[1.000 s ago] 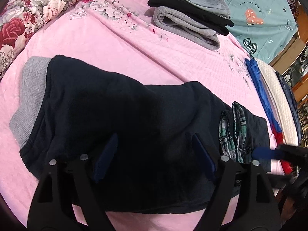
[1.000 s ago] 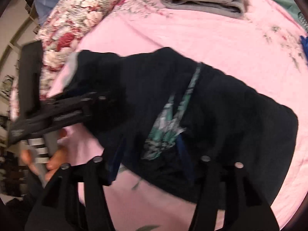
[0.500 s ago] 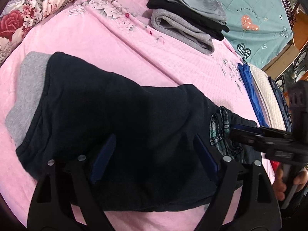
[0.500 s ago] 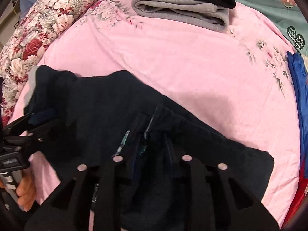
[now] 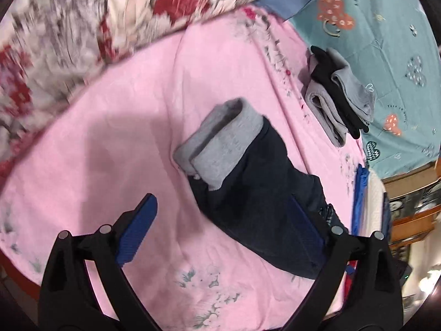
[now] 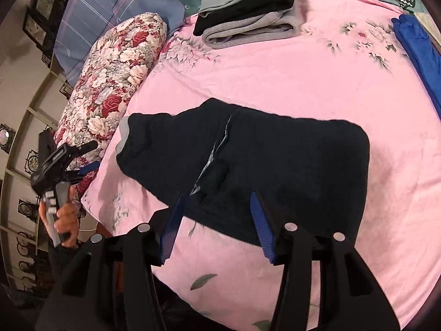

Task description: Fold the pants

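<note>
Dark navy pants (image 6: 248,165) folded into a compact bundle, lying flat on pink floral bedsheet (image 6: 275,77), toward its near edge; grey ribbed cuffs (image 5: 220,149) at one end in left wrist view, only a sliver of grey visible at far-left end in right wrist view; strip of plaid lining showing along a central fold seam.

Left gripper (image 5: 223,226): blue pads spread wide, nothing between them; left pad above bare sheet, right pad over edge of pants, contact not determinable; same gripper seen from right wrist view (image 6: 82,157) off the bed's left edge, held in a hand (image 6: 64,218), apart from pants.

Right gripper (image 6: 217,220): pads parted, empty, tips at near edge of pants; touching or just above, cannot tell.

Stack of folded grey and black garments (image 6: 248,8) at far side of sheet, well apart from pants; floral pillow (image 6: 115,77) to left; blue cloth (image 6: 419,55) along right edge; teal patterned sheet (image 5: 386,41) beyond.
</note>
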`<state>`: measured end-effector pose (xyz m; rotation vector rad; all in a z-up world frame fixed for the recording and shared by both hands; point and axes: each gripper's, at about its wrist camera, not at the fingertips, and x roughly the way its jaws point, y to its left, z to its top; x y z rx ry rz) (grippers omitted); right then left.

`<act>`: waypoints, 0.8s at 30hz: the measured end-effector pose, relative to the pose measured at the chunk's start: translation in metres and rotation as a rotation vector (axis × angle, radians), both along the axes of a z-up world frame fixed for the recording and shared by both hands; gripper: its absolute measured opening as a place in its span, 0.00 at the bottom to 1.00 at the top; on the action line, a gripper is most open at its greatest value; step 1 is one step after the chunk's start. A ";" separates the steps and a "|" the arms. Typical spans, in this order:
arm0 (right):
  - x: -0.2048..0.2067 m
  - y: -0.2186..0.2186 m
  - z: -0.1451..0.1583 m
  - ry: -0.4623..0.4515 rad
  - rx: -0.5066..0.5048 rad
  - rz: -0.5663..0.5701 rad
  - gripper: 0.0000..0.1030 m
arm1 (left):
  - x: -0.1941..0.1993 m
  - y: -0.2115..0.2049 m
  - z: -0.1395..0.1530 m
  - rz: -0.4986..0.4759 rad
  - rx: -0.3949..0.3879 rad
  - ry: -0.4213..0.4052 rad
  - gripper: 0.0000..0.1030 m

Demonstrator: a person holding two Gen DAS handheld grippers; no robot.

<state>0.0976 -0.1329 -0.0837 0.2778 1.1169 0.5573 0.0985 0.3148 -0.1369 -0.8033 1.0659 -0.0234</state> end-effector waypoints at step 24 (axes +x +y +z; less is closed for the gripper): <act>-0.014 -0.037 -0.003 0.016 0.046 -0.077 0.50 | 0.048 -0.042 -0.029 0.009 -0.040 0.059 0.92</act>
